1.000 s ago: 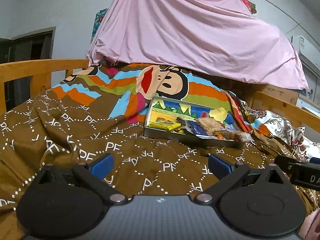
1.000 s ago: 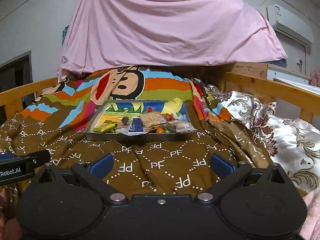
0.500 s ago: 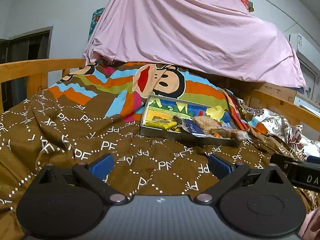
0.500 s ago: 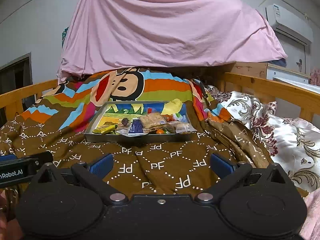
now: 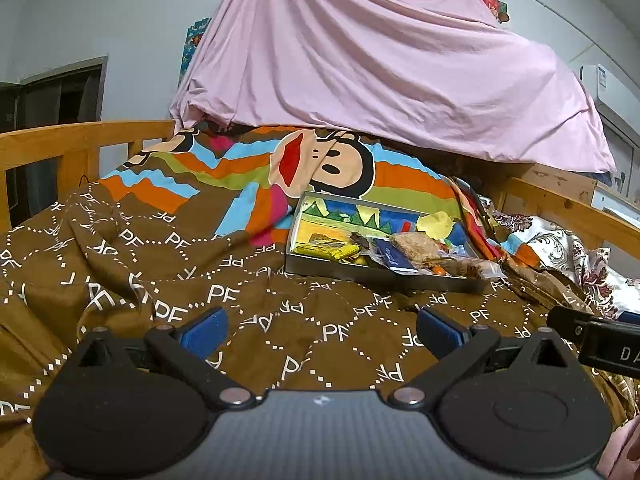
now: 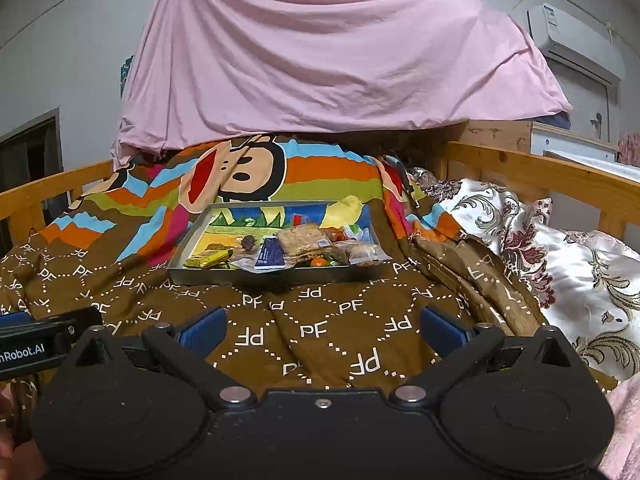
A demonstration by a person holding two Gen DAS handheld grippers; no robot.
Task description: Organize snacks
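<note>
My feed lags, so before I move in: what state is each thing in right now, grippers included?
Left gripper: open, empty, above the brown blanket.
Right gripper: open, empty, short of the tray.
Metal tray: uncovered, on the blanket, snacks piled at its near side.
Yellow packet: lying flat in the tray.
Blue packet: lying among the pile.

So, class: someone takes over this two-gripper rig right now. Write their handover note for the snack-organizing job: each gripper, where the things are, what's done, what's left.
Left gripper: open, empty, over the brown blanket, short of the tray.
Right gripper: open, empty, also short of the tray.
Tray: on the bed, snacks piled in its near half: yellow packet, blue packet, brown cracker pack, clear bags at the right end.
Done: nothing visibly sorted.
Left: reach the tray, pick and arrange every snack.
</note>
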